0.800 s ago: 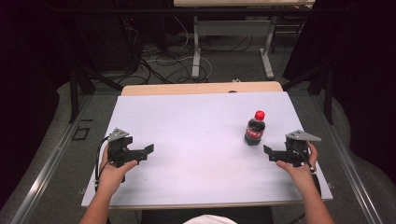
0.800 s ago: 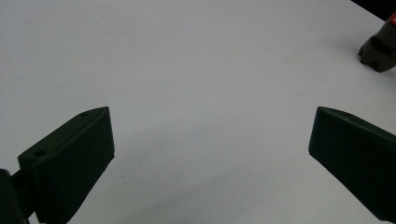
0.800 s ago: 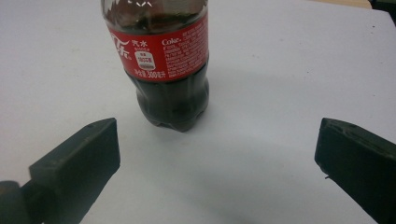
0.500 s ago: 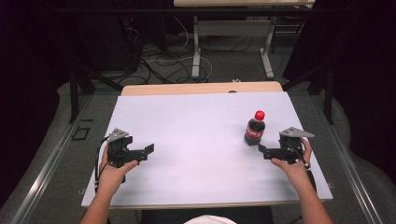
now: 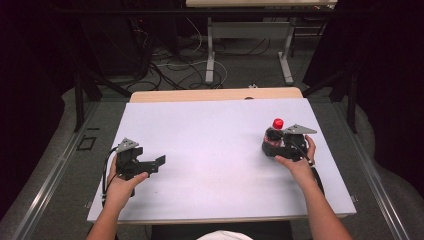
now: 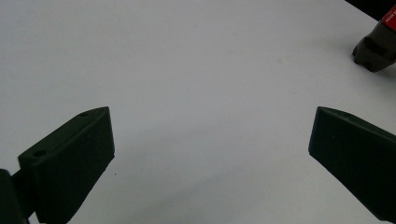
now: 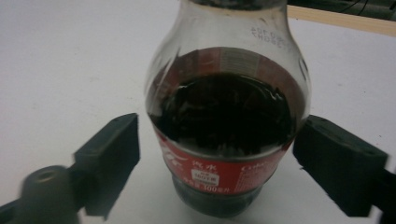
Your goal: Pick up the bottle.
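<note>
Bottle [image 7: 226, 121]: one, upright | right tool [image 7: 217, 154]: jaws spread around it, closing | left tool [image 6: 210, 154]: spread, empty

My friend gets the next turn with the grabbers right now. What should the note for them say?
Left hand-held gripper: jaws wide open, nothing between them, low over bare table on the left side.
Right hand-held gripper: jaws either side of the cola bottle, right one at the label, small gap at the left; not yet gripping.
Bottle: upright on the table's right side, red cap on, dark drink inside.
Done: right gripper placed around the bottle.
Left: probably close the jaws on it and lift; the left gripper has no job yet.
</note>
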`<state>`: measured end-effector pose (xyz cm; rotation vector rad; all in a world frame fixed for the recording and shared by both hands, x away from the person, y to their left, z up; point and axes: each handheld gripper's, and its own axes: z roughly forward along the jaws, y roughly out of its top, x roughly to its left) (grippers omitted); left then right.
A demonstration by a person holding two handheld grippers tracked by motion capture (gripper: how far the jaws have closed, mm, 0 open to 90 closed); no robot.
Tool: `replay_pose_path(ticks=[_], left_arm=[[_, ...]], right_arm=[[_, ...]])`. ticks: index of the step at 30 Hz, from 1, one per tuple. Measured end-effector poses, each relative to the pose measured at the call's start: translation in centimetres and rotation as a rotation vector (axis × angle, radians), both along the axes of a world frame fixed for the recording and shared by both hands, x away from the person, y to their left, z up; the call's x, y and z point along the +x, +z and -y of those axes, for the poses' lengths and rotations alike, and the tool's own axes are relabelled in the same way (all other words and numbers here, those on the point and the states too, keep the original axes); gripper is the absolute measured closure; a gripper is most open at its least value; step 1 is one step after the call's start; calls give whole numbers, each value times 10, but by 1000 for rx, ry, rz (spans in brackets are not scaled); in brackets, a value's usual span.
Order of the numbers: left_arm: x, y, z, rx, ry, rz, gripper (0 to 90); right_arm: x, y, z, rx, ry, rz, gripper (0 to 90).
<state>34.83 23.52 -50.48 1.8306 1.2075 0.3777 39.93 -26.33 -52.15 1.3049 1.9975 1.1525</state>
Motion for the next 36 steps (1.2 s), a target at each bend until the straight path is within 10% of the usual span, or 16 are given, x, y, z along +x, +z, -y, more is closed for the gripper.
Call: replay_pose_path(ticks=[36], left_arm=[[1,-2,0,9,-6,-14,6]], right_arm=[[3,0,-12,-39,60,-20,289]])
